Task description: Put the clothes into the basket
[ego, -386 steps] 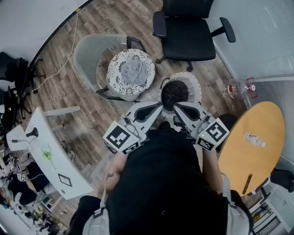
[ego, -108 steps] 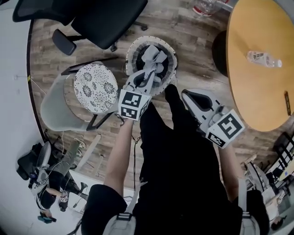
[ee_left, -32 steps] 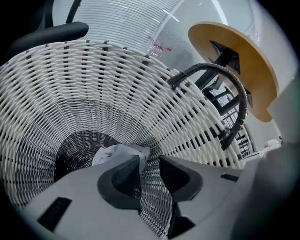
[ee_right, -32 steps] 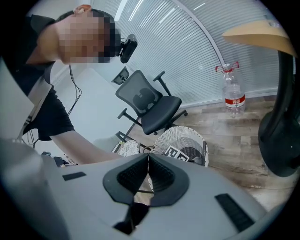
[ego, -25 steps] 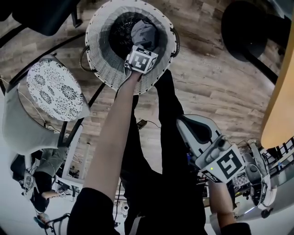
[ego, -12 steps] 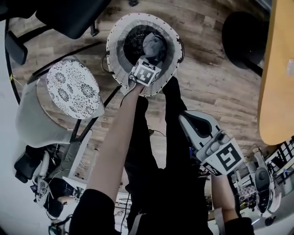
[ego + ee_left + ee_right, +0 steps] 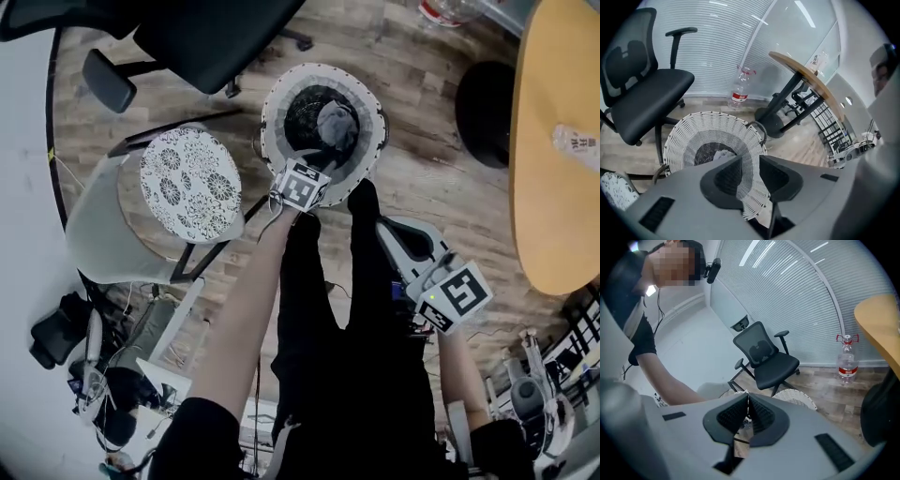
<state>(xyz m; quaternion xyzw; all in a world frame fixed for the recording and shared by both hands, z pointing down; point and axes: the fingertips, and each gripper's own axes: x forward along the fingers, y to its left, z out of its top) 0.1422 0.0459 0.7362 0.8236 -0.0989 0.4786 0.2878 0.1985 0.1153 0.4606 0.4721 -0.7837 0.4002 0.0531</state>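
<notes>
- Head view: grey garment (image 7: 336,122) lies in basket (image 7: 272,114); the drop looks done.
- Left claw (image 7: 750,160) open, empty; right claw (image 7: 748,397) closed, empty.
- Next: look for any remaining clothes.

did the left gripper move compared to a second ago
Yes. The left gripper was down inside the white basket, over the grey garment. Now it has drawn back to the basket's near rim, jaws apart and empty, and the garment is left inside.
</notes>
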